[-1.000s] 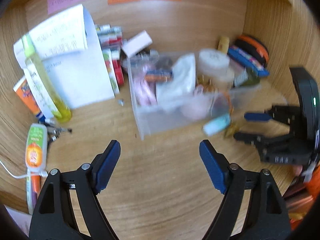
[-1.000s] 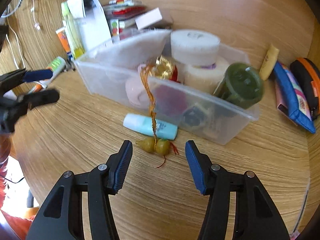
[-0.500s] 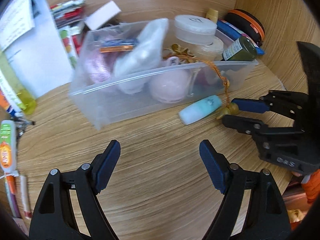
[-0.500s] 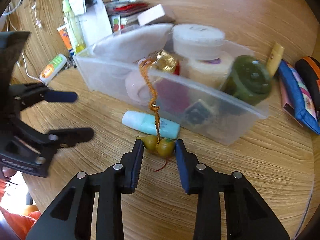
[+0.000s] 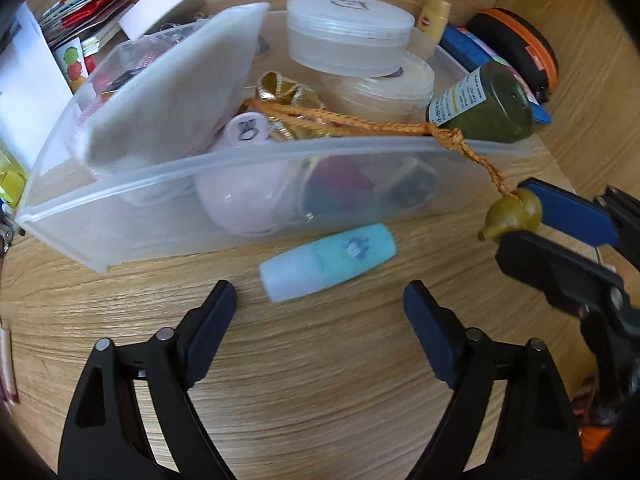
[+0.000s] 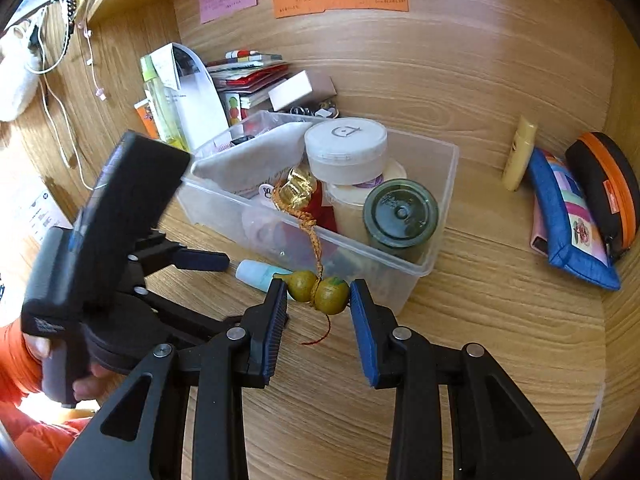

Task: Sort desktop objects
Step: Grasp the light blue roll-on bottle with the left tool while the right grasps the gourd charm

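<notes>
Near the front wall of the clear plastic storage bin point(image 6: 424, 268), over the wooden desktop point(image 6: 500, 320): one small olive-green gourd-shaped charm point(image 6: 318, 291) on a braided orange cord point(image 6: 310, 232) trailing into the bin. My right gripper point(image 6: 319, 304) clenches its two lobes. I judge it light, hard, rounded and prone to slip; the narrow waist grips best. My left gripper point(image 5: 316, 308) hangs released by a pale-blue capped tube point(image 5: 328, 262).
</notes>
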Demonstrator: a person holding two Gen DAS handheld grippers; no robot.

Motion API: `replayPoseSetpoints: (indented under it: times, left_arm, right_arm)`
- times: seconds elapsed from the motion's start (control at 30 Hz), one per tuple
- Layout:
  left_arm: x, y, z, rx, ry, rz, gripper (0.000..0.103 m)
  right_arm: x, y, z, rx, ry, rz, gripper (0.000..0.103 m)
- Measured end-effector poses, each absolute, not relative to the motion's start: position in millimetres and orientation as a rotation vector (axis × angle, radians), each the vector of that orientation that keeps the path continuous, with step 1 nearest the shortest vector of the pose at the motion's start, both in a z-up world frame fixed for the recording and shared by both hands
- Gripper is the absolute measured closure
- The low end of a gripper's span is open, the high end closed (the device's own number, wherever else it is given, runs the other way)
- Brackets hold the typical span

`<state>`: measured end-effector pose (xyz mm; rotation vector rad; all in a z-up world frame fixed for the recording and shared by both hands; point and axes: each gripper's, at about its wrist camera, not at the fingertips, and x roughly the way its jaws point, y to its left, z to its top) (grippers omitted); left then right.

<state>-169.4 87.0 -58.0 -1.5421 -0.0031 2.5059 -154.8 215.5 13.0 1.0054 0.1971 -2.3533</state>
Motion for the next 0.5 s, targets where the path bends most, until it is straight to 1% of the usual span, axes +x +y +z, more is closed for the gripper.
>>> replayPoseSetpoints:
  times: [0.07, 0.27, 0.33, 0.4, 0.47, 0.5]
  left_arm:
    - [-172, 91, -59, -1.558, -0.031, 2.525, 0.011]
    - [-176, 97, -59, -1.562, -0.072, 2.600, 0.011]
    - [-176, 98, -60, -1.555, -0.057, 2.626, 0.011]
    - [-175, 102, -61, -1.546, 0.005, 2.623, 0.011]
    - [-172, 104, -62, -1.527, 0.063, 2.645, 0.021]
    - [-170, 103, -61, -1.513, 0.065, 2.642, 0.024]
  right_arm:
    - [-154, 221, 15, 0.996, 0.189, -2.349, 0.073]
    - [-156, 232, 16, 0.988, 0.159, -2.338, 0.073]
    - [-157, 233, 16, 0.988, 0.158, -2.340, 0.073]
    - [-157, 235, 16, 0.988, 0.151, -2.343, 0.073]
    - [-157, 235, 17, 0.986, 0.145, -2.343, 0.073]
    - [-156, 235, 18, 0.983, 0.146, -2.345, 0.073]
